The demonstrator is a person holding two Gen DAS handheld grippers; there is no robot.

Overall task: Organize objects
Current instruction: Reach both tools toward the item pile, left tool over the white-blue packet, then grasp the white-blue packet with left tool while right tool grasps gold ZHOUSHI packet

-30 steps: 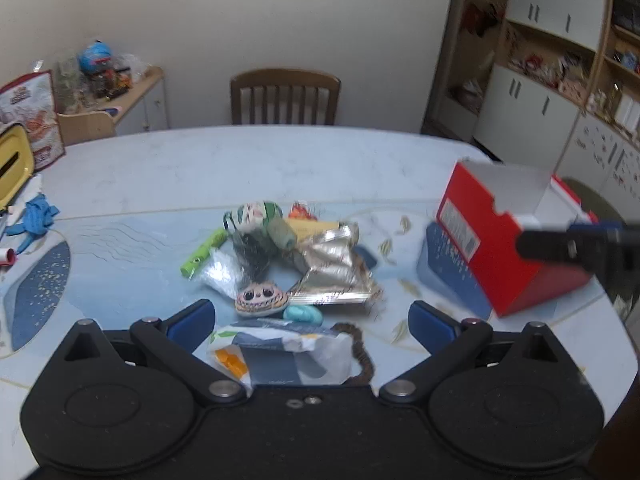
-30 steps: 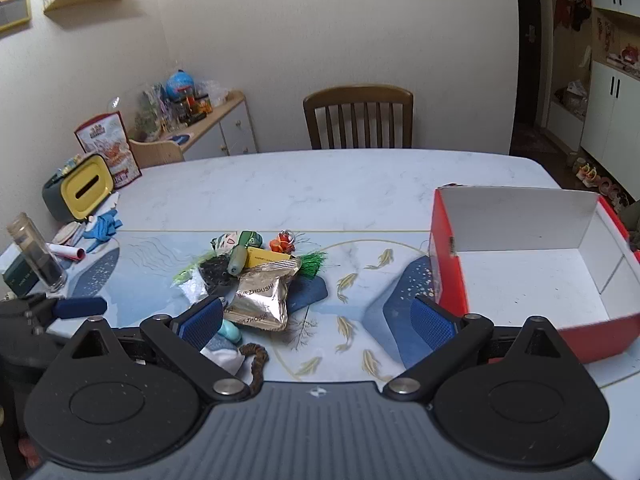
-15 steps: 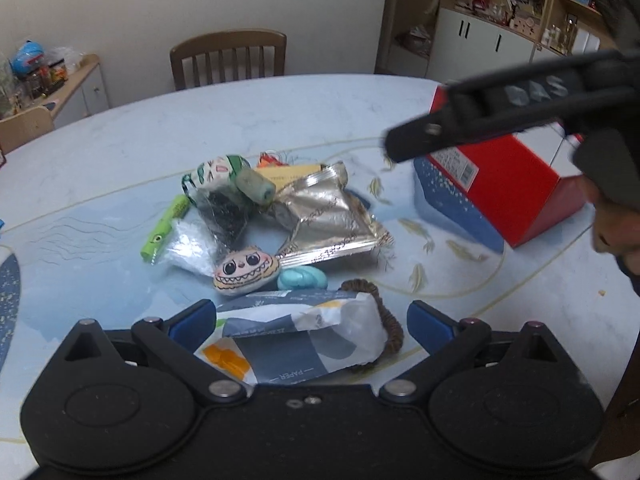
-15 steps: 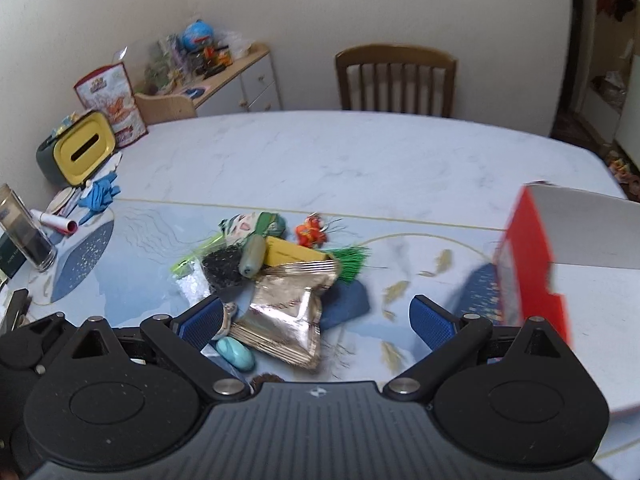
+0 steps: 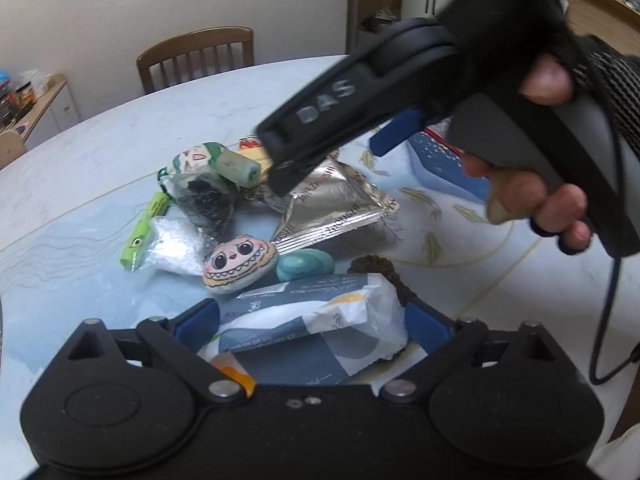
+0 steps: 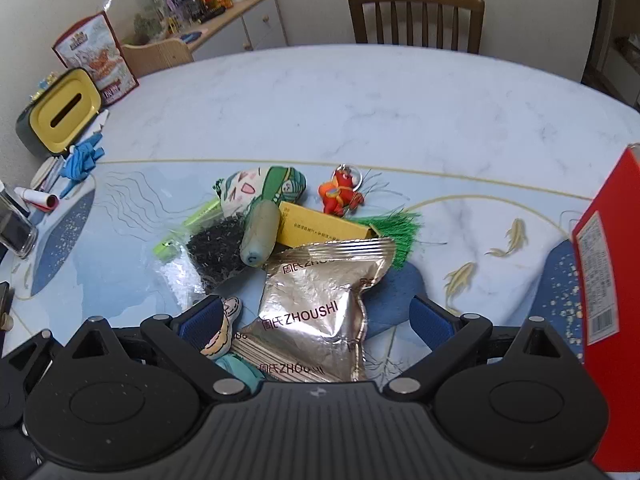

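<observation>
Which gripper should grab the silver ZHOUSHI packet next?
Right, probably. The right gripper is open, its blue pads flanking the silver packet. The left gripper is open too, but straddles the white-and-blue paper bag nearer the table edge.

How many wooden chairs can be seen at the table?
1. A single wooden chair stands at the far side of the table, pushed in against its edge; the left wrist view shows the same chair. Other chairs may stand outside the views.
</observation>
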